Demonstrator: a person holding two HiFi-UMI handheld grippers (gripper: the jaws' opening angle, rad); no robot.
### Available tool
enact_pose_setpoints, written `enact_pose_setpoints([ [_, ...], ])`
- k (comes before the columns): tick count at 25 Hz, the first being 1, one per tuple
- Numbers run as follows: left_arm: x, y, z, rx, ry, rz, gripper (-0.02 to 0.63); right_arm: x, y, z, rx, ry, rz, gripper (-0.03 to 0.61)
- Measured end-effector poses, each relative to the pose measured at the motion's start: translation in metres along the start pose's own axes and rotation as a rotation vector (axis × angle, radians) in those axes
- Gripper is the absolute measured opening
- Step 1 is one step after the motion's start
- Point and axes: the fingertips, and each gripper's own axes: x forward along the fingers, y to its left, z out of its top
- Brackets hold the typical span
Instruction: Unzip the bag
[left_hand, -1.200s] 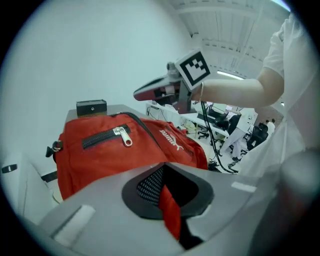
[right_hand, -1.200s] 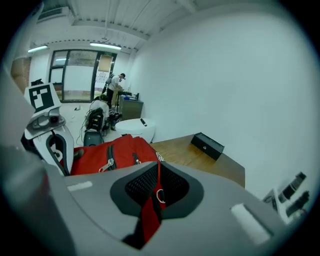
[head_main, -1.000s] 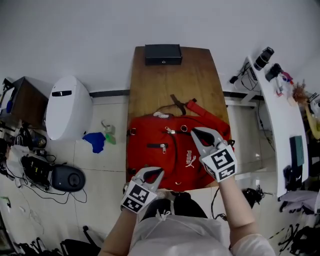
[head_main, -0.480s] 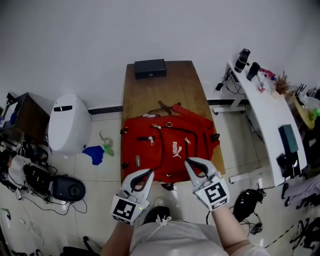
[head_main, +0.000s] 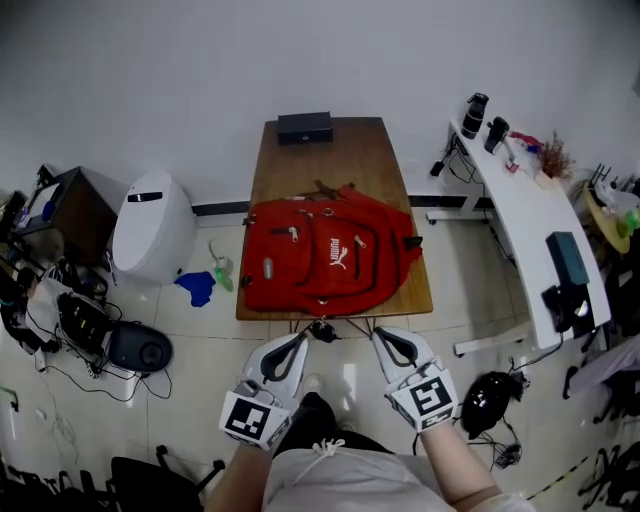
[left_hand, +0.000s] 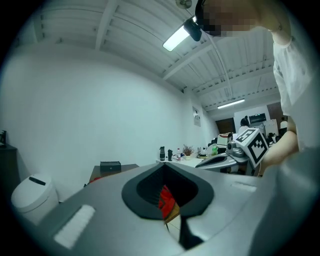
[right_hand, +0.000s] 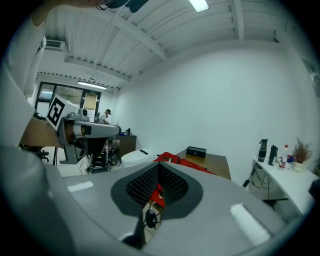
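Note:
A red backpack (head_main: 325, 255) lies flat on the brown wooden table (head_main: 330, 155), logo side up, with several zip pulls showing on its front. Both grippers hang over the floor, well short of the table's front edge. My left gripper (head_main: 303, 338) is shut and holds nothing. My right gripper (head_main: 377, 336) is also shut and empty. In the left gripper view, a sliver of the backpack (left_hand: 164, 199) shows through the gap behind the left gripper's (left_hand: 164, 166) tips. The right gripper view shows the backpack (right_hand: 182, 161) beyond the right gripper's (right_hand: 159, 165) closed tips.
A black box (head_main: 305, 126) sits at the table's far end. A white bin (head_main: 150, 238) stands to the left, with a blue cloth (head_main: 195, 285) and cabled gear (head_main: 110, 340) on the floor. A white side desk (head_main: 530, 215) carries bottles (head_main: 475, 110). A small black object (head_main: 321, 331) lies below the front edge.
The person has stepped back from the table. Both grippers have drawn away from the backpack, which the right one hovered over a second ago, and now hang over the floor.

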Motion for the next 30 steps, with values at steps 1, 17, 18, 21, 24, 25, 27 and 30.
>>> enact_pose_setpoints([
  [1, -0.005, -0.008, 0.0, -0.002, -0.004, 0.005, 0.008, -0.008, 0.005, -0.001, -0.003, -0.003, 0.006, 0.006],
  [17, -0.043, -0.028, 0.017, 0.061, -0.019, -0.04, 0.006, -0.031, 0.036, 0.027, -0.018, -0.035, -0.027, 0.006],
  [18, -0.044, -0.027, 0.019, 0.064, -0.021, -0.043, 0.006, -0.032, 0.038, 0.029, -0.015, -0.03, -0.034, 0.006],
  [21, -0.047, -0.026, 0.022, 0.069, -0.023, -0.052, 0.008, -0.033, 0.042, 0.027, -0.036, -0.04, -0.033, 0.006],
  [24, -0.048, -0.026, 0.019, 0.065, -0.021, -0.059, 0.006, -0.034, 0.043, 0.031, -0.018, -0.033, -0.052, 0.006],
  [25, -0.048, -0.026, 0.018, 0.064, -0.023, -0.061, 0.008, -0.033, 0.044, 0.031, -0.019, -0.032, -0.052, 0.006],
  [27, -0.049, -0.028, 0.017, 0.064, -0.023, -0.066, 0.008, -0.033, 0.048, 0.027, -0.036, -0.042, -0.037, 0.006],
  [30, -0.047, -0.029, 0.015, 0.066, -0.015, -0.072, 0.007, -0.032, 0.048, 0.026, -0.042, -0.045, -0.024, 0.006],
])
